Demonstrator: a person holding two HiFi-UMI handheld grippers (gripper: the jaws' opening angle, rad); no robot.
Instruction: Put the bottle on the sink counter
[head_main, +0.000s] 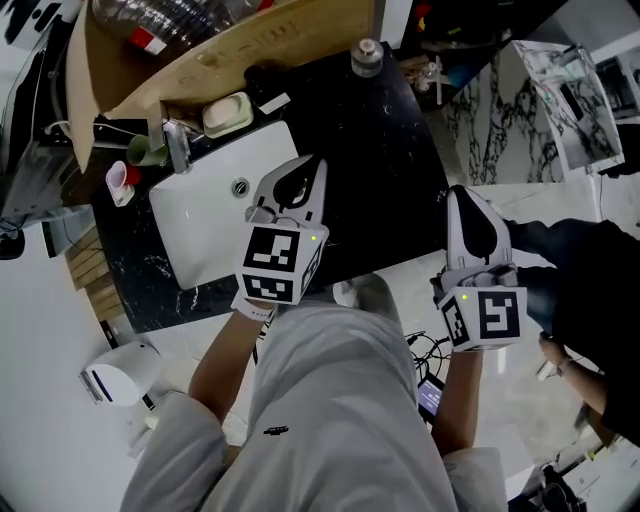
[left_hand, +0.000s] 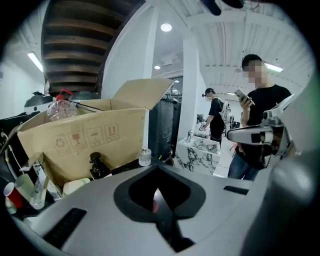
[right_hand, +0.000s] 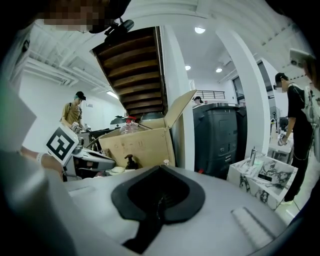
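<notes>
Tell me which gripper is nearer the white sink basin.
Left. The left gripper hangs over the sink basin; the right gripper is beyond the counter, over the floor.

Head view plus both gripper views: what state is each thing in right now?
left gripper: shut, empty, above the sink.
right gripper: shut, empty, beyond the counter's edge.
bottle: upright, capped, standing on the black counter.
cardboard box: flaps open.
faucet: no water seen running.
</notes>
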